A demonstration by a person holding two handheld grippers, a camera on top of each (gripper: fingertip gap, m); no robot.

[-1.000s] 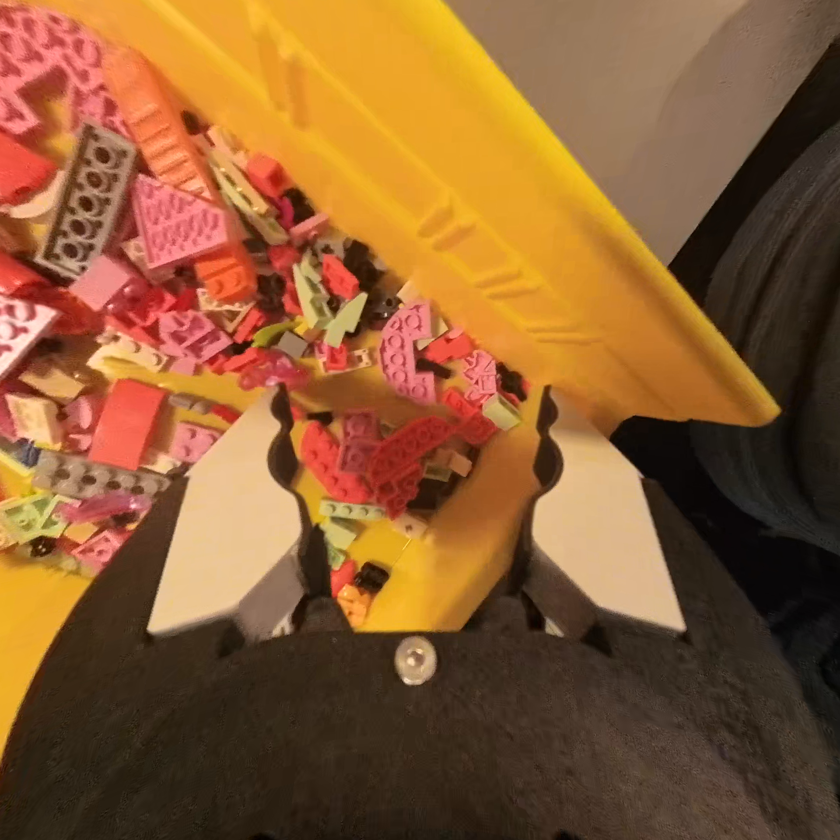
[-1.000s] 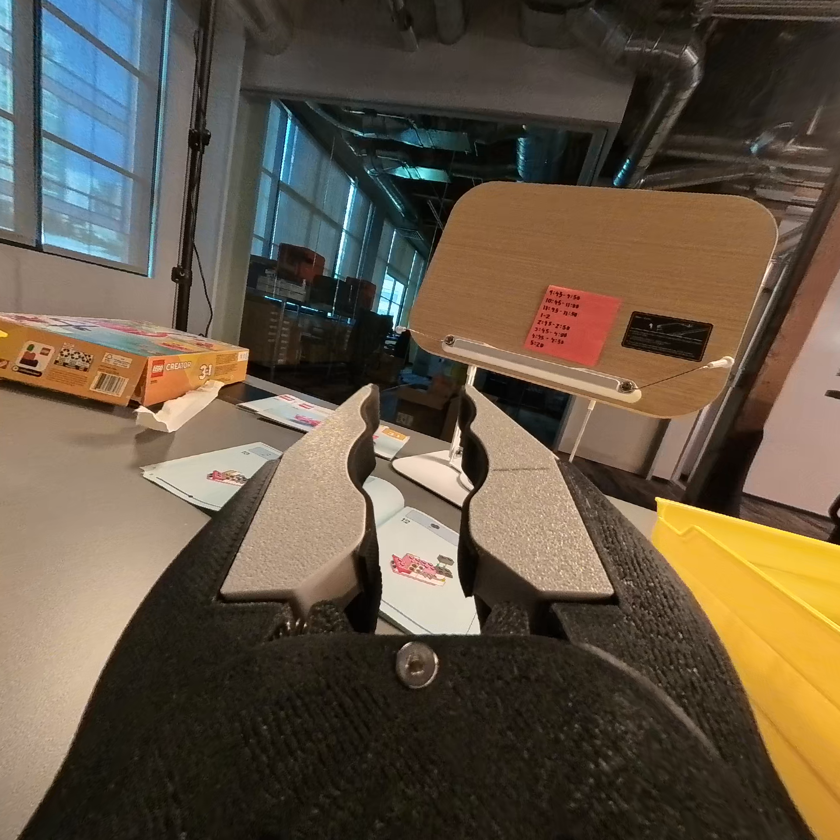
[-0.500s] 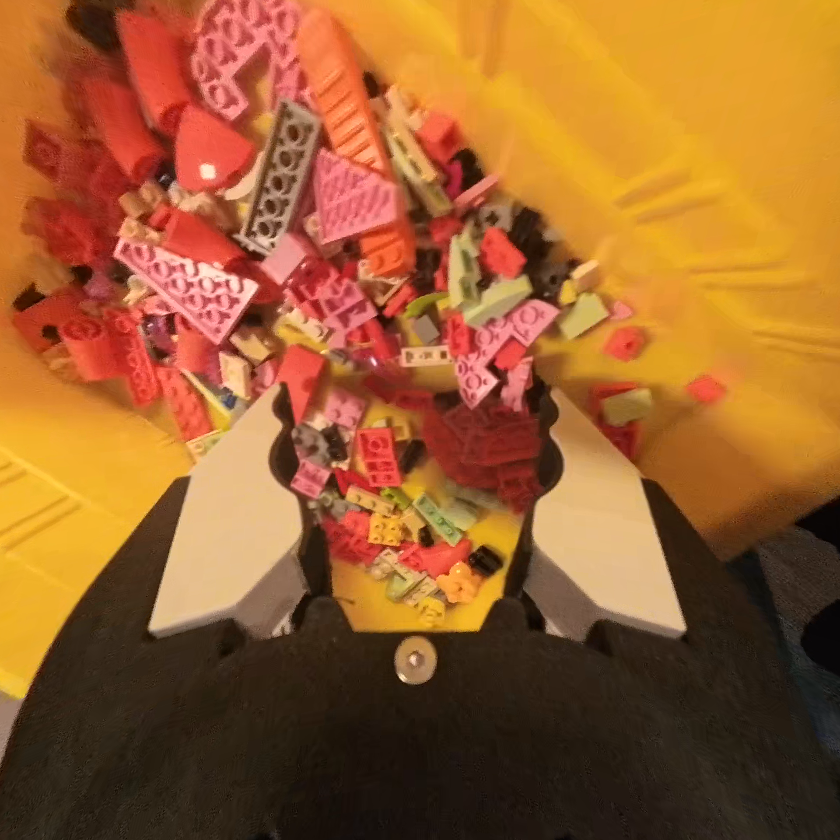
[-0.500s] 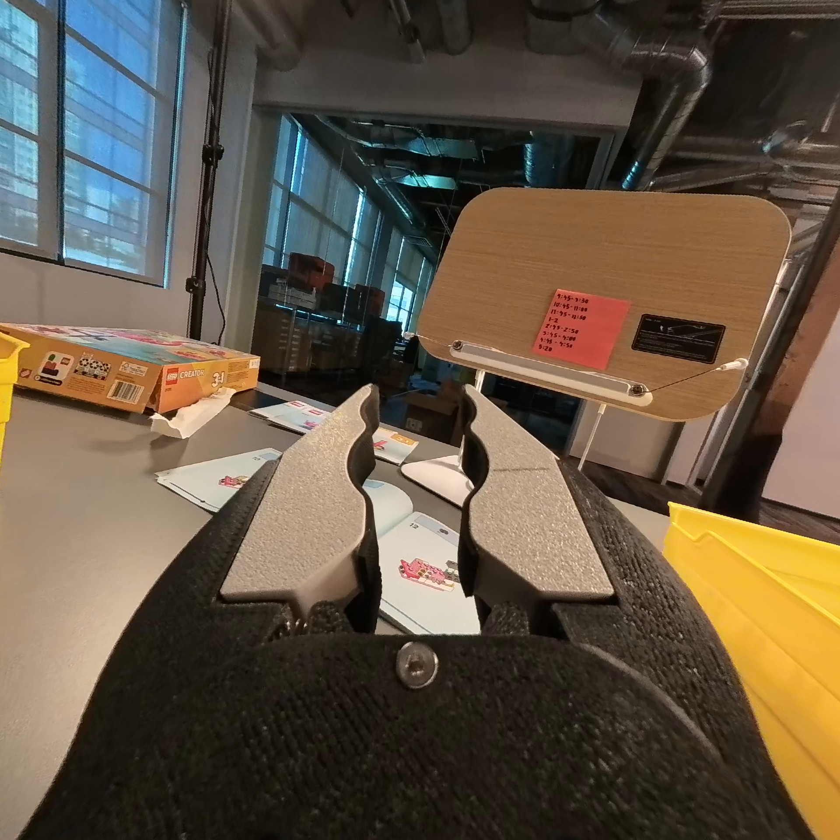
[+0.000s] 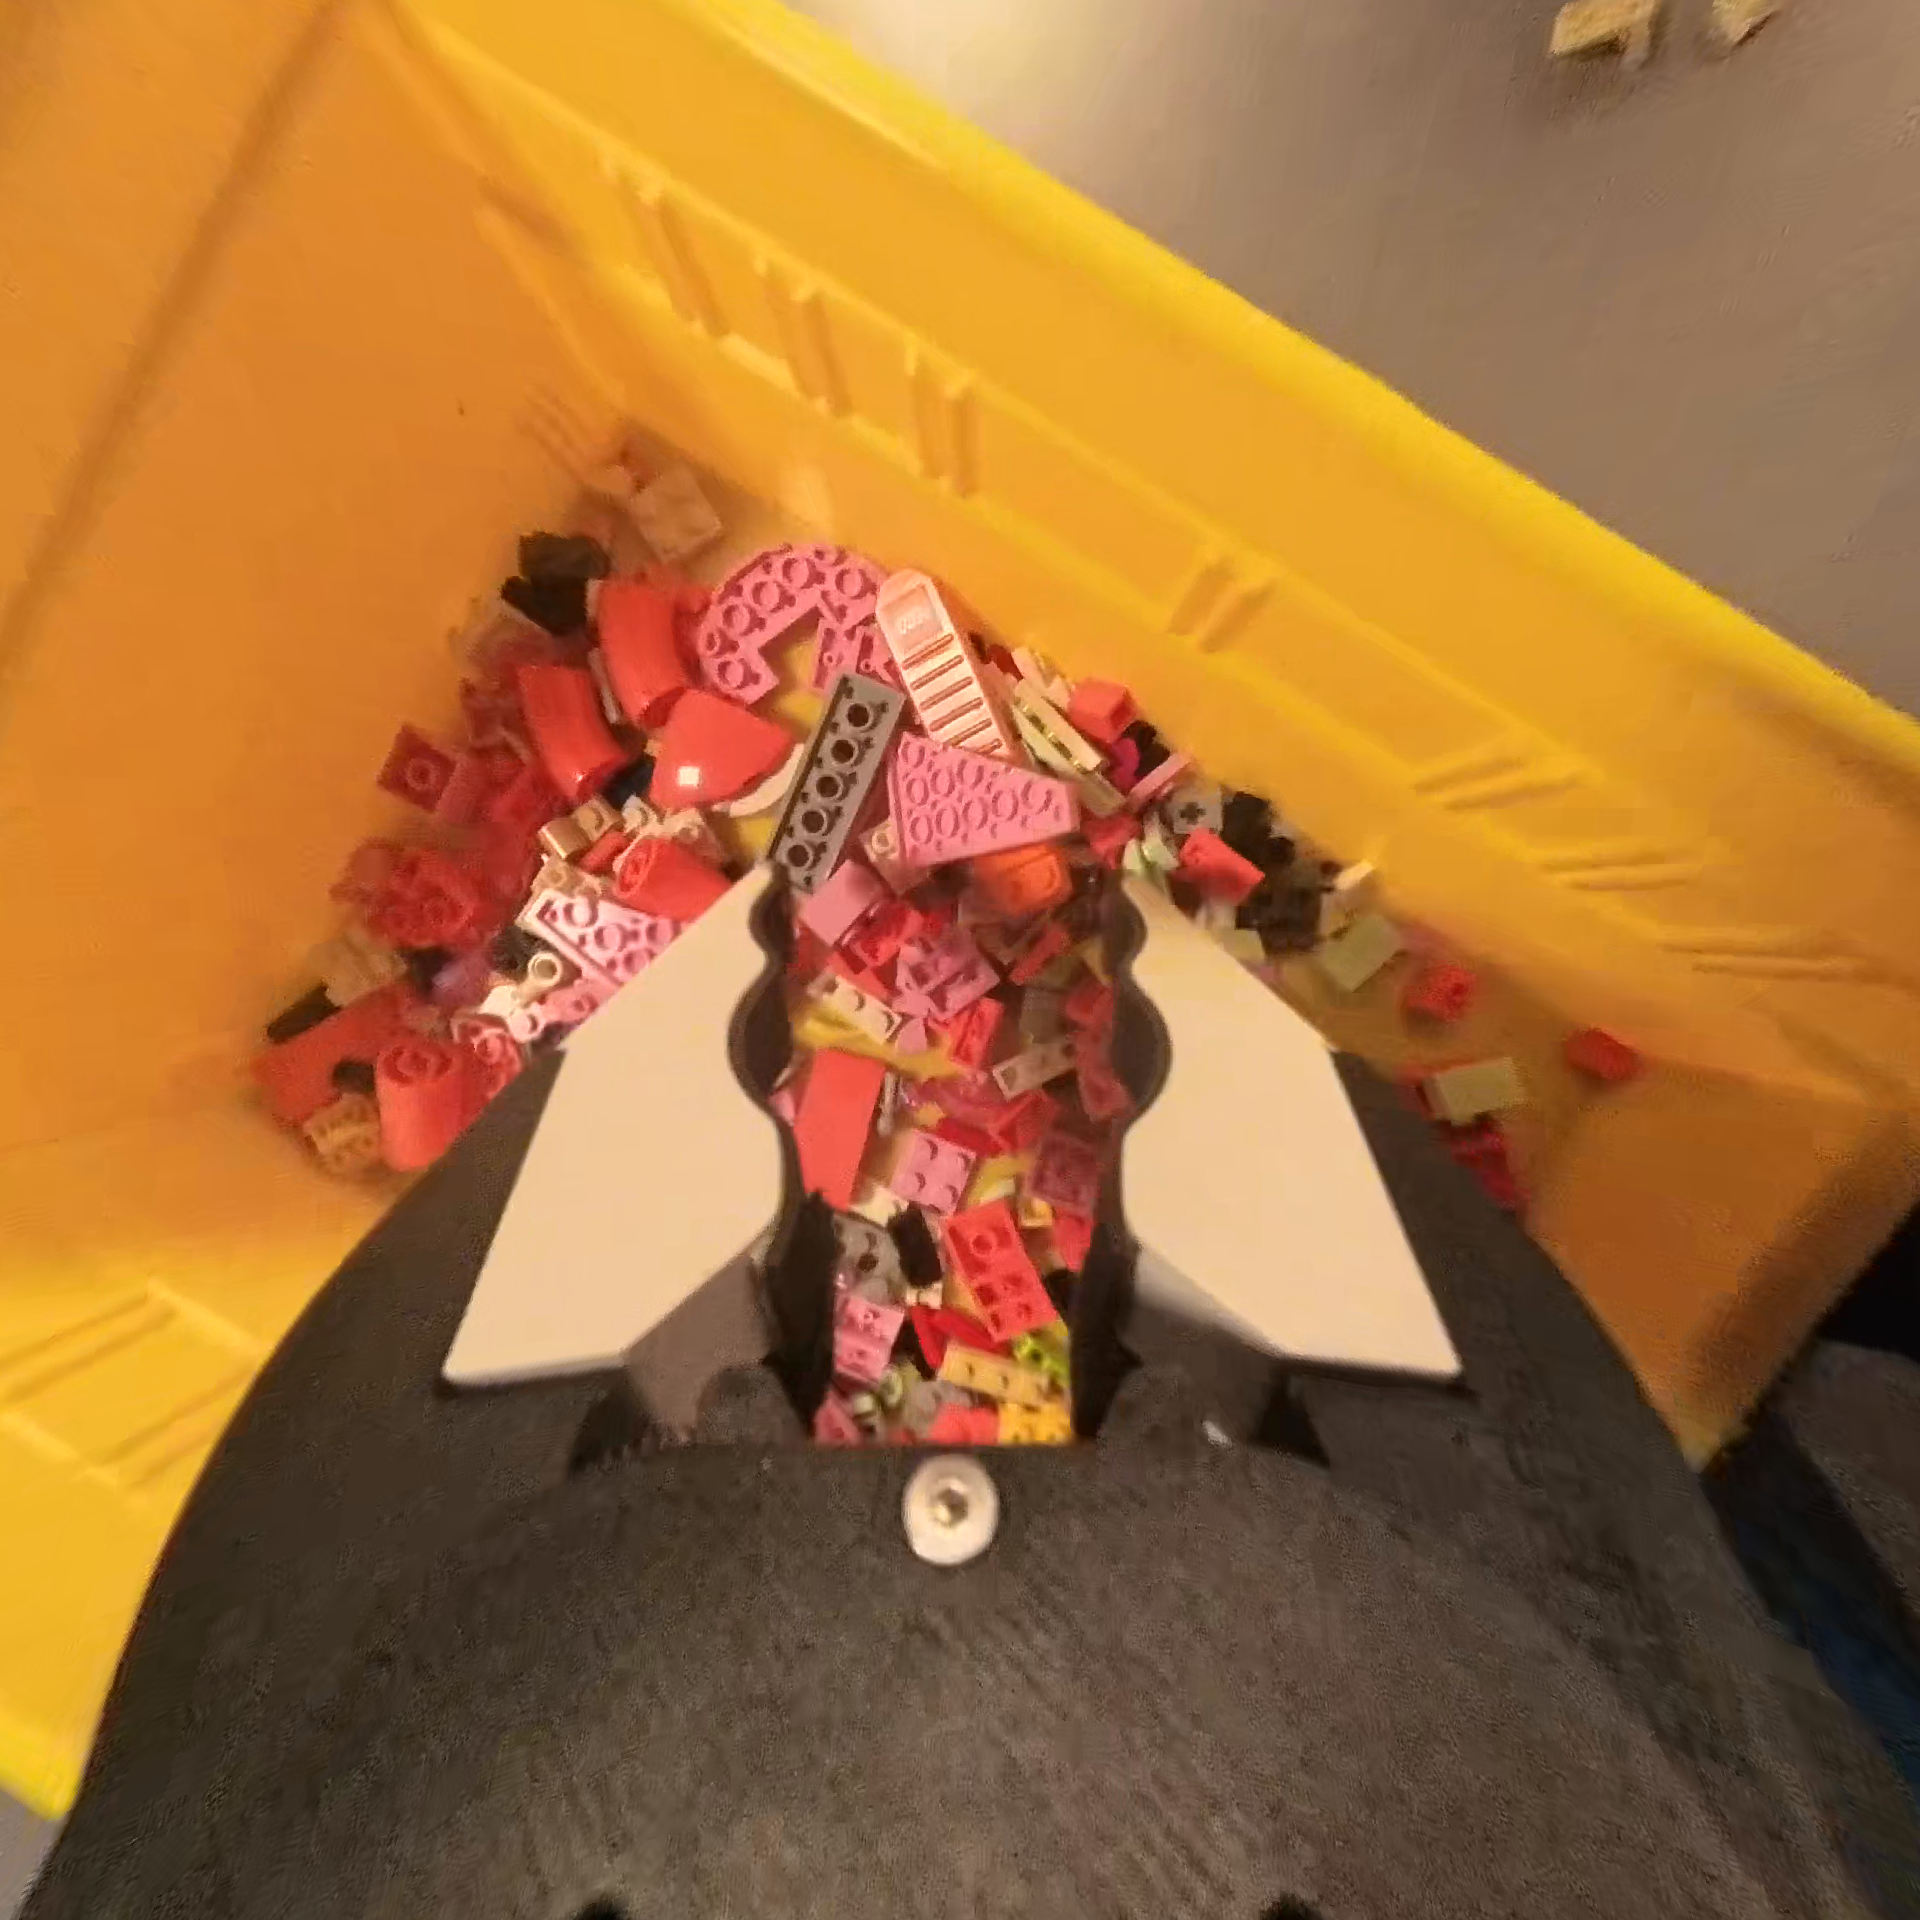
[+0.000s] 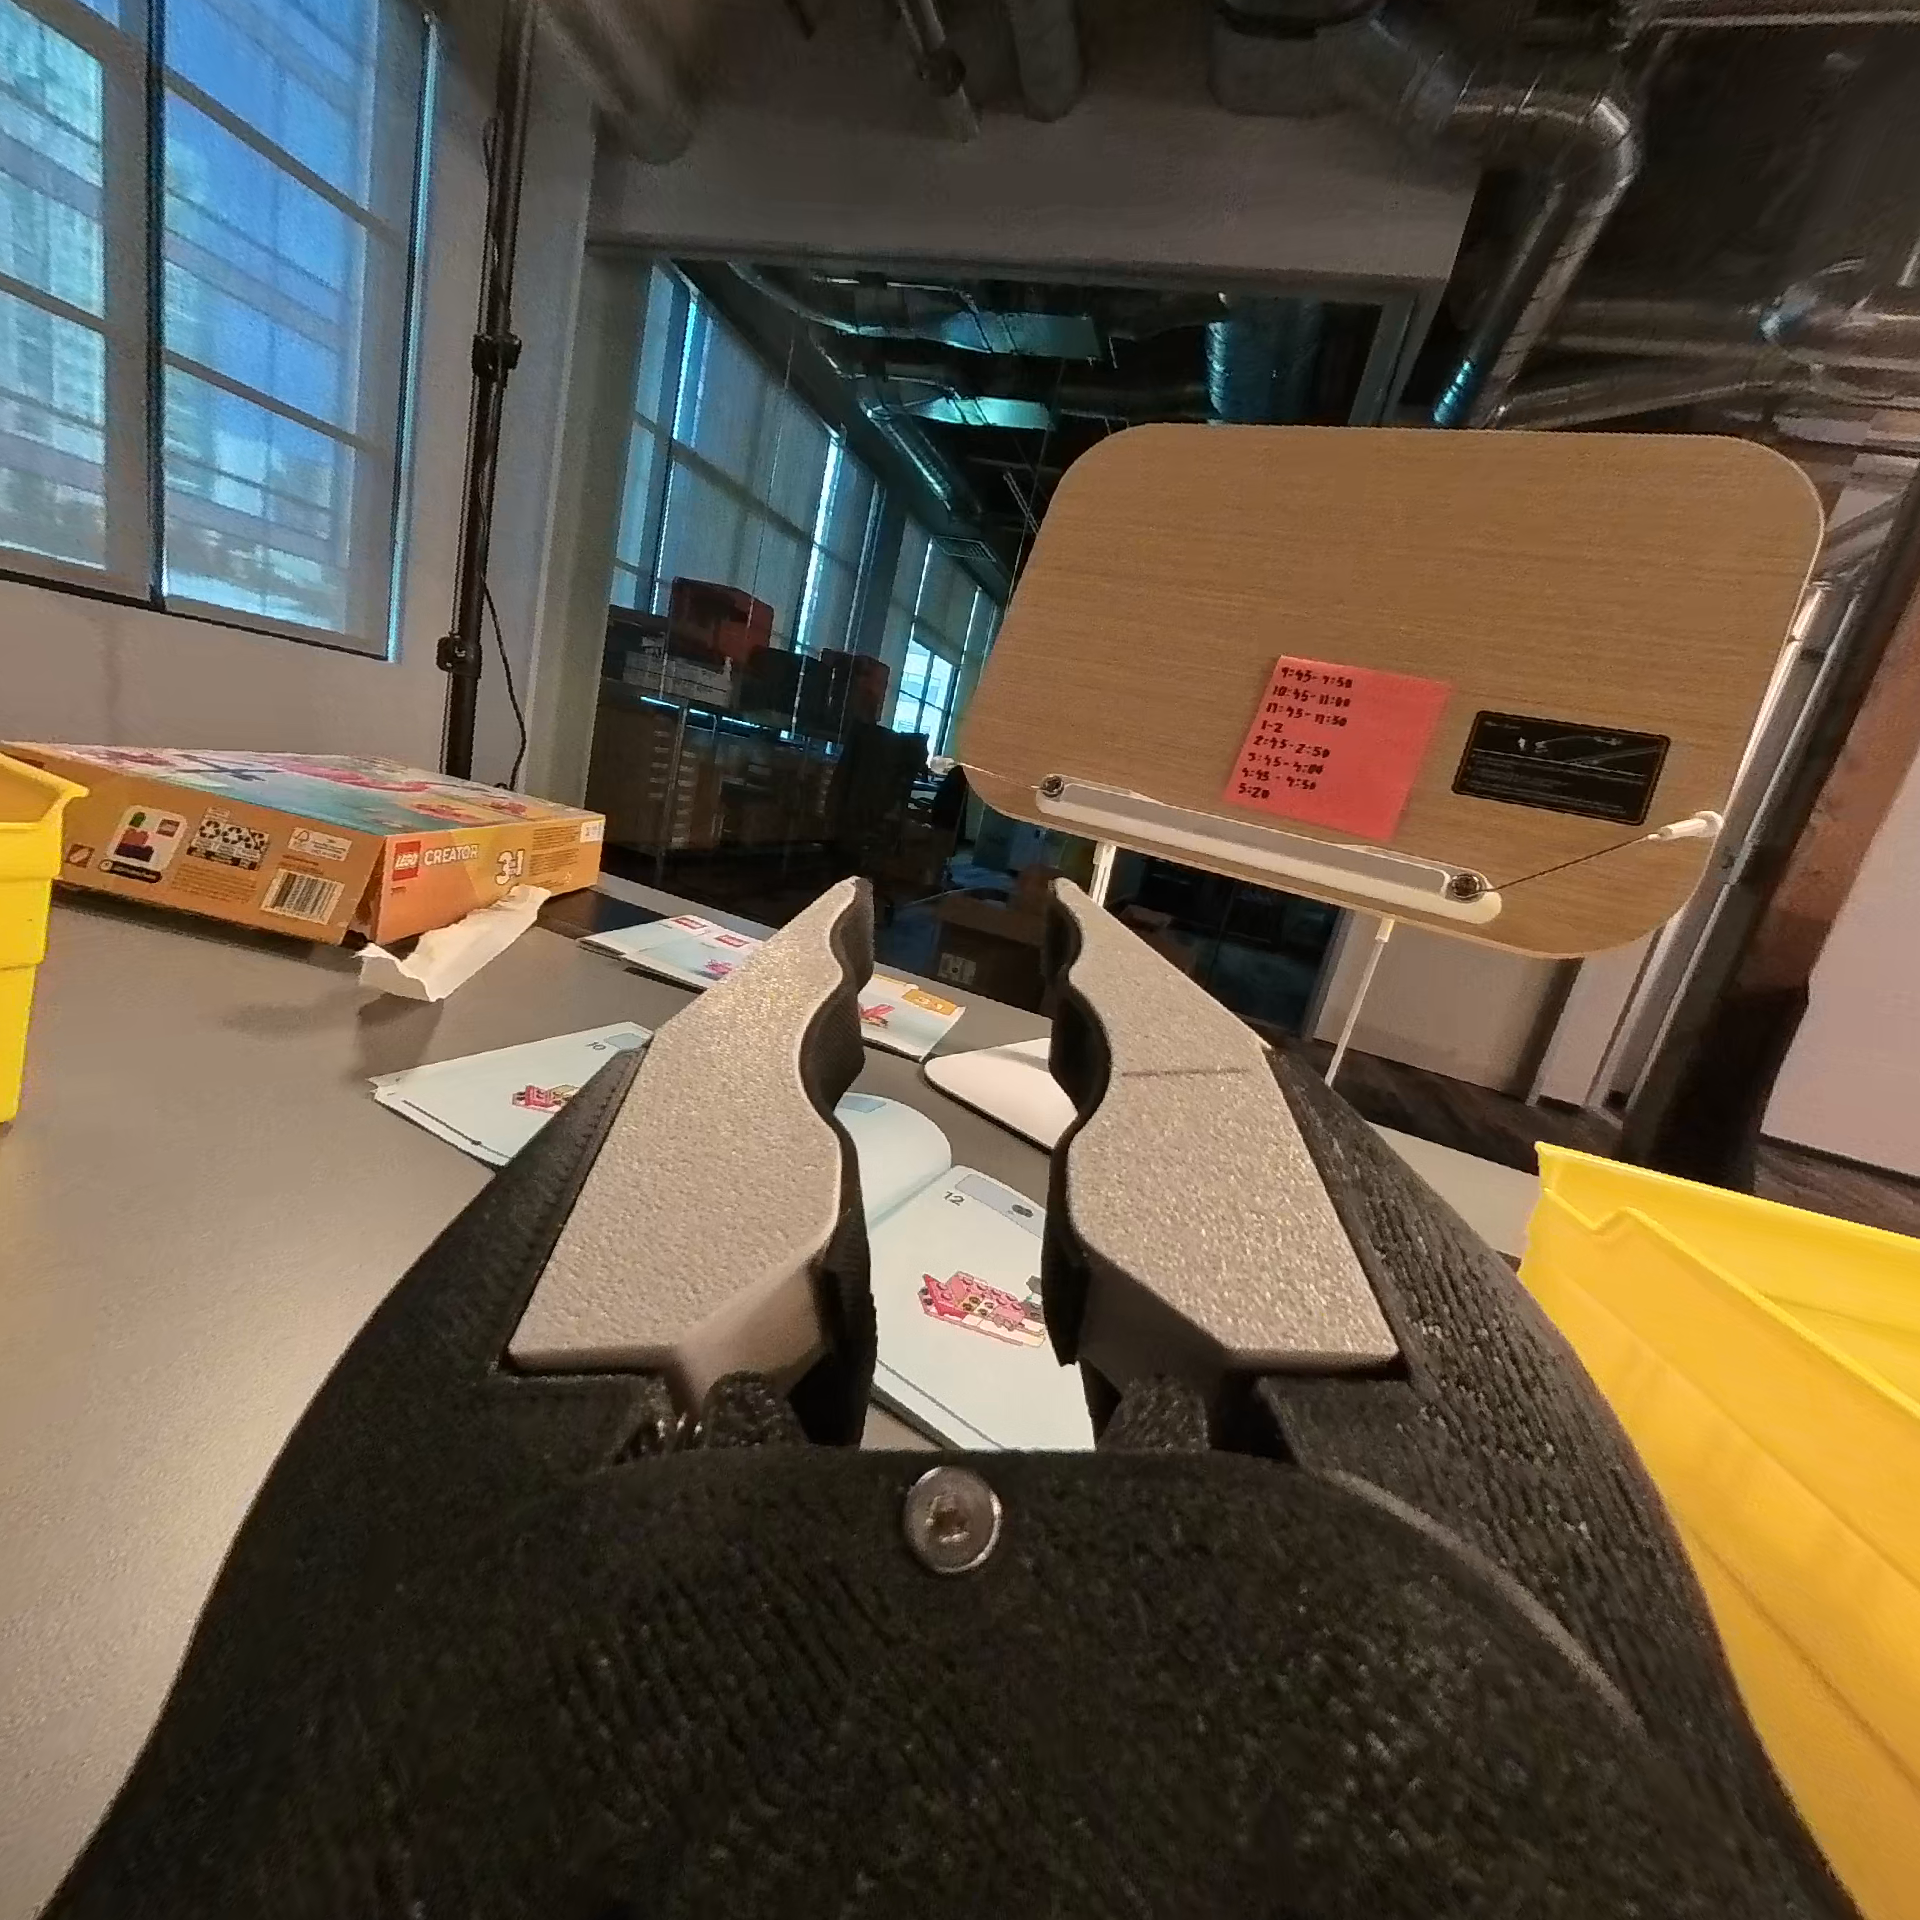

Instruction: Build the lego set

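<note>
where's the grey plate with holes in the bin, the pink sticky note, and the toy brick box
grey plate with holes [image 5: 831, 792]: left wrist view, middle of its row of holes.
pink sticky note [image 6: 1335, 746]: right wrist view, centre of the paper.
toy brick box [image 6: 312, 847]: right wrist view, its near side panel.

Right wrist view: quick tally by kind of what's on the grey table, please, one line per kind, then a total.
Yellow bins: 2, one at the left edge, one at the right
Cardboard toy box: 1
Instruction sheets or booklets: 3 visible, near, left, far
Wooden book stand: 1
Crumpled white paper: 1
Total: 8
</note>
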